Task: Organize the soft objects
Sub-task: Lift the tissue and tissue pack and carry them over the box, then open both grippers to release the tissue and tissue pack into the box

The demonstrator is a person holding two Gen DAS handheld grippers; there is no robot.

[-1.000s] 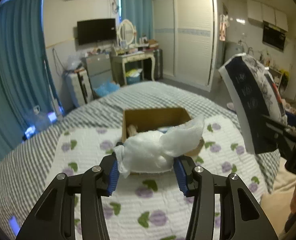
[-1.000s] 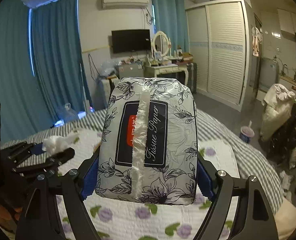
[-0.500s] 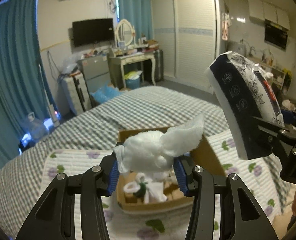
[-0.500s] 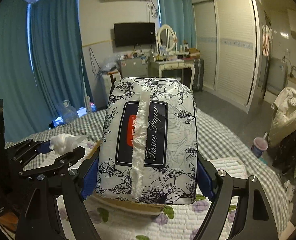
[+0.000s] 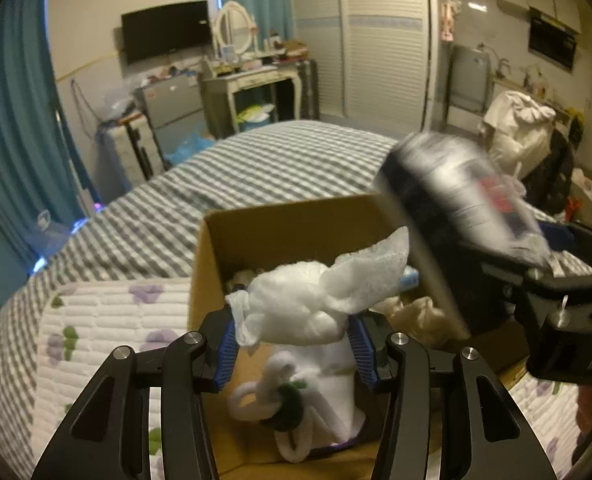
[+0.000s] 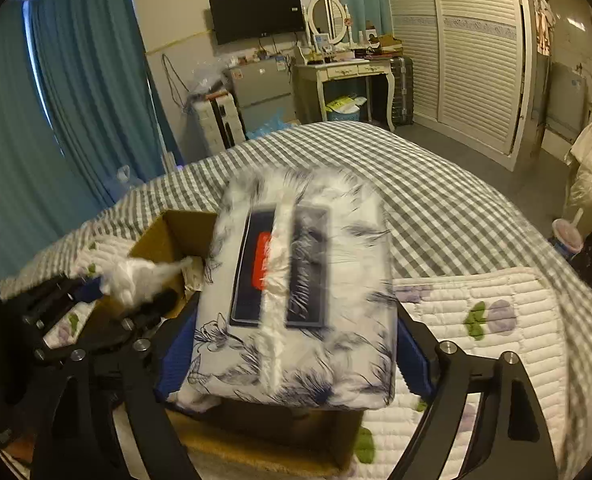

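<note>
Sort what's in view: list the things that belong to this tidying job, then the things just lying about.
Part of the job:
- cotton wad in the left gripper
- tissue pack in the right gripper
- cardboard box
- white plush toy inside the box

Just lying about:
- dressing table
- television
- drink cup

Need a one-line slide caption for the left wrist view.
Left gripper holds white cotton wad over open cardboard box; right gripper's tissue pack alongside.

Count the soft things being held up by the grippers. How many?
2. A white cotton wad sits in the left hand-held gripper above the cardboard box. A tissue pack sits in the right hand-held gripper beside it. More soft things lie in the box, some hidden.
</note>
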